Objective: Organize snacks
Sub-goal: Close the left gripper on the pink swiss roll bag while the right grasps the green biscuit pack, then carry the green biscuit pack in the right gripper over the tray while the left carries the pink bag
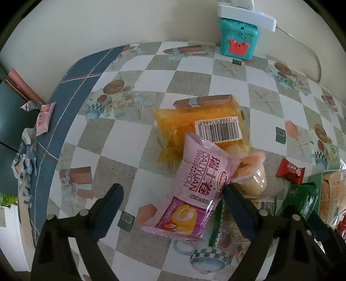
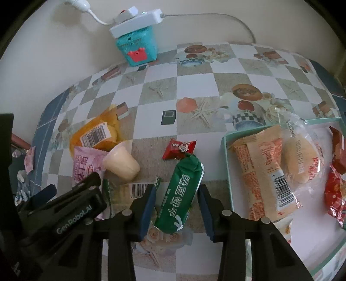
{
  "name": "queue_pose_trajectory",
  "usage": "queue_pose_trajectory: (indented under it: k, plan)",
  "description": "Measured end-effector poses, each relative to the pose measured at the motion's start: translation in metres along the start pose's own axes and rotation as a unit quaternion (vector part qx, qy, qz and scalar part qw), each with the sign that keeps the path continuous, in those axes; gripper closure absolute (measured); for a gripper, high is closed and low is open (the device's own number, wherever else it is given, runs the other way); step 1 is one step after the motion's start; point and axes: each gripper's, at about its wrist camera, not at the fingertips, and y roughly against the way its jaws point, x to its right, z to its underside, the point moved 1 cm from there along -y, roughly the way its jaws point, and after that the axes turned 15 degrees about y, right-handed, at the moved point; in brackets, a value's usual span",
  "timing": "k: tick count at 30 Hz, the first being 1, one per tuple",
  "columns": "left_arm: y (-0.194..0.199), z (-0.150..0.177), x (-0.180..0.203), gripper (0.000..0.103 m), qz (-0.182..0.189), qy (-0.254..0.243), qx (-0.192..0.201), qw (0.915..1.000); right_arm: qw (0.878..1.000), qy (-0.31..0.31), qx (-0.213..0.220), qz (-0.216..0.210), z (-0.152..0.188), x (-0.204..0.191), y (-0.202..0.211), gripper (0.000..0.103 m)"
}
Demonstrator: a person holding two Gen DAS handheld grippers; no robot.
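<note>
Left wrist view: left gripper (image 1: 173,201) spread wide over the checked tablecloth (image 1: 151,71), pink Swiss roll packet (image 1: 194,186) lying between the fingers, its near right edge touching or just beside the right finger, well clear of the left one. No grip on it. Just beyond, an orange packet (image 1: 194,116) with a barcode label, partly under the pink one's far end. Right of the pink packet, a pudding cup (image 1: 253,175) on its side. Further right, a small red candy (image 1: 290,170) and a green biscuit packet (image 1: 302,196). Far edge, by the wall, a teal toy box (image 1: 237,36) under a white power strip (image 1: 246,15).

Right wrist view: right gripper (image 2: 177,205) pointing steeply down, fingers narrowed around the green biscuit packet (image 2: 180,194), lying lengthwise between them. Left pad against the wrapper's side or just beside it, right pad just short of it; firm clamp impossible to confirm. Red candy (image 2: 179,148) touching the packet's far tip. To the right, a pale green tray (image 2: 226,151) holding an orange-and-white wrapped snack (image 2: 259,168), a clear-bagged bun (image 2: 302,160) and red wrappers at the right edge. Left, pudding cup (image 2: 121,163), pink packet (image 2: 86,166), orange packet (image 2: 95,129), and the left gripper's black body at the near left.
</note>
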Motion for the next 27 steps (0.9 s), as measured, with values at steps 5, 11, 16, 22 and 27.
queue_pose_trajectory:
  k: [5,11,16,22,27]
  plan:
    - [-0.006,0.001,-0.001,0.028,-0.002,0.004,-0.011,0.9999,1.000,-0.001,-0.010,-0.004,0.003,0.000,-0.009,0.066]
    - [-0.009,0.001,-0.004,0.054,0.005,0.013,-0.030,0.9995,1.000,0.002,-0.014,-0.004,0.003,-0.002,-0.013,0.071]
    - [-0.004,-0.002,-0.008,0.061,0.006,0.019,-0.035,0.9992,1.000,0.001,-0.010,0.000,0.003,-0.002,-0.012,0.076]
    - [0.009,-0.005,-0.017,0.061,0.010,0.036,-0.031,0.9988,1.000,-0.003,-0.001,-0.002,0.003,-0.001,0.002,0.076]
    - [0.032,-0.004,-0.030,0.061,0.017,0.054,-0.020,0.9982,1.000,-0.010,0.015,-0.006,0.007,0.000,0.026,0.076]
